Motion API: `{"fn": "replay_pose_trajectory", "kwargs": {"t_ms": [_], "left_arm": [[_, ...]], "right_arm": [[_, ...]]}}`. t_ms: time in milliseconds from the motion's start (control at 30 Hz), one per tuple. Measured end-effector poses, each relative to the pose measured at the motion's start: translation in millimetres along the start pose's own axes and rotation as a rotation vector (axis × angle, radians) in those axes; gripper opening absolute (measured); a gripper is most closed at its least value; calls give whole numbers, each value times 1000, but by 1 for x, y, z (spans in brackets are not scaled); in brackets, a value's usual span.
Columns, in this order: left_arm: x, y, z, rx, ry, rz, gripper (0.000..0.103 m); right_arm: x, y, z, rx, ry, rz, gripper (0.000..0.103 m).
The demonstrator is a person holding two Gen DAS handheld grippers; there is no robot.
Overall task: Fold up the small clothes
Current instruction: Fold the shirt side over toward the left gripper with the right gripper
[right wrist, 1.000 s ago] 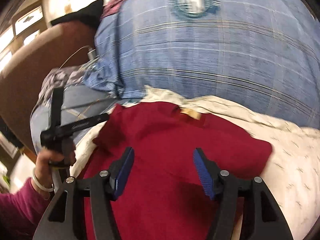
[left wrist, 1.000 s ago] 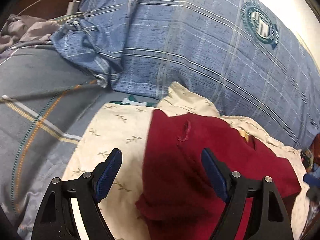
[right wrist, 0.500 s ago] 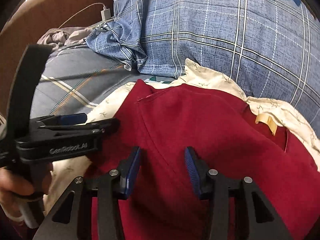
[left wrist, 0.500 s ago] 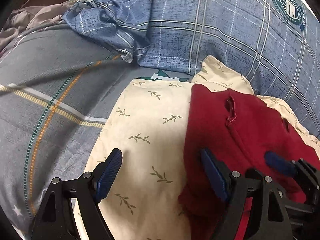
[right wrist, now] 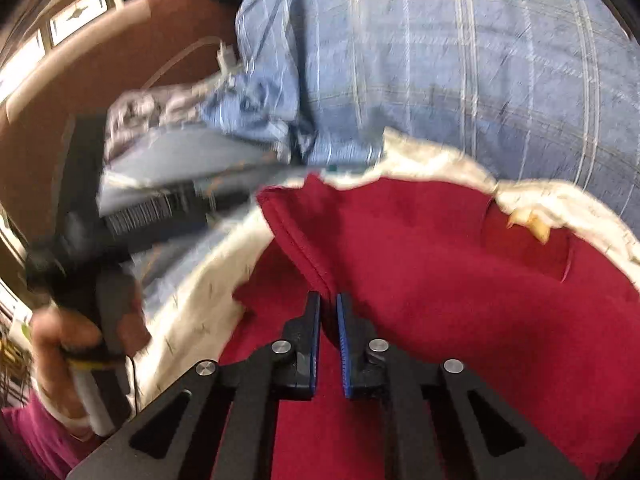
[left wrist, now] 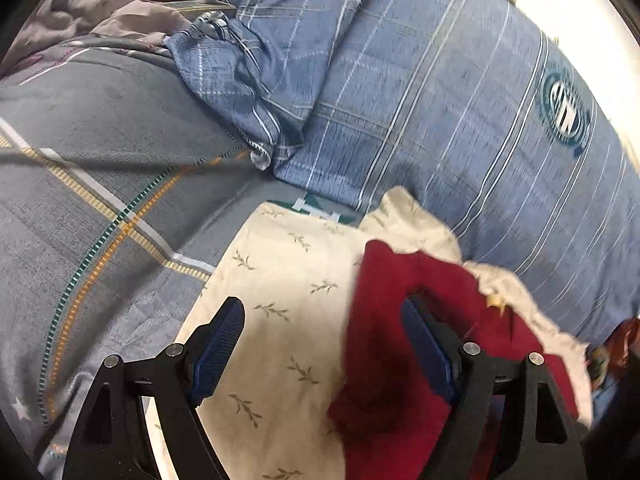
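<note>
R tongs clamped on red garment fold, L tongs apart over cream cloth

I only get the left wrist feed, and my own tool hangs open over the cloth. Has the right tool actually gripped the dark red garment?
Observer: Yes. The right tool is shut on a raised fold of the dark red garment.
Operator: Any label showing?
Observer: A yellowish tag sits by its neck opening, clear in the right wrist view.
Operator: Where is my left tool?
Observer: Left of the garment, held in a hand over the cream leaf-print cloth.
</note>
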State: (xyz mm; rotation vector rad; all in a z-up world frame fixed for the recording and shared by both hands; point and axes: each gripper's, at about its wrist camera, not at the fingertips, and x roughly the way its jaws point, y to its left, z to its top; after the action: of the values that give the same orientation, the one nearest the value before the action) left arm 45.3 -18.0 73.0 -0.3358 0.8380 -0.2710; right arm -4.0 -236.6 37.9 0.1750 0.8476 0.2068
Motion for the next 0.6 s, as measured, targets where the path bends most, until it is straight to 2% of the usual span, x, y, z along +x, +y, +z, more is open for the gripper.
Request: {"fn": "replay_pose_trajectory", "kwargs": {"t_ms": [100,167,233,300,333,400,500,567,600], "left_arm": [[4,0,-4,-3,27,-17,80],[8,-3,-7,2,48,-27,80],[8,-7,-7,13,46,-26,80],[8,-12,-8,26,43,-23,80],[9,-14,-9,29,45,-24,80],[12,-20,-13,42,53,-26,80],[17,-30,-18,78,63,-8,80],[22,-36,-23,105,76,7,80],[26,-40,-26,120,87,13,80]], "right_arm": [[2,0,-12,29,56,-43,22],[-28,-4,-20,27,15,-93,36],[-77,-14,-36,12,-92,-212,69],[-114,-30,-53,9,-160,-354,76],[-129,-44,-63,15,-159,-441,76],[-138,-70,-76,39,-103,-550,76],[-130,-97,-83,64,-43,-641,72],[-124,-112,-83,85,-70,-662,52],[-118,-122,-79,118,-71,-662,26]]}}
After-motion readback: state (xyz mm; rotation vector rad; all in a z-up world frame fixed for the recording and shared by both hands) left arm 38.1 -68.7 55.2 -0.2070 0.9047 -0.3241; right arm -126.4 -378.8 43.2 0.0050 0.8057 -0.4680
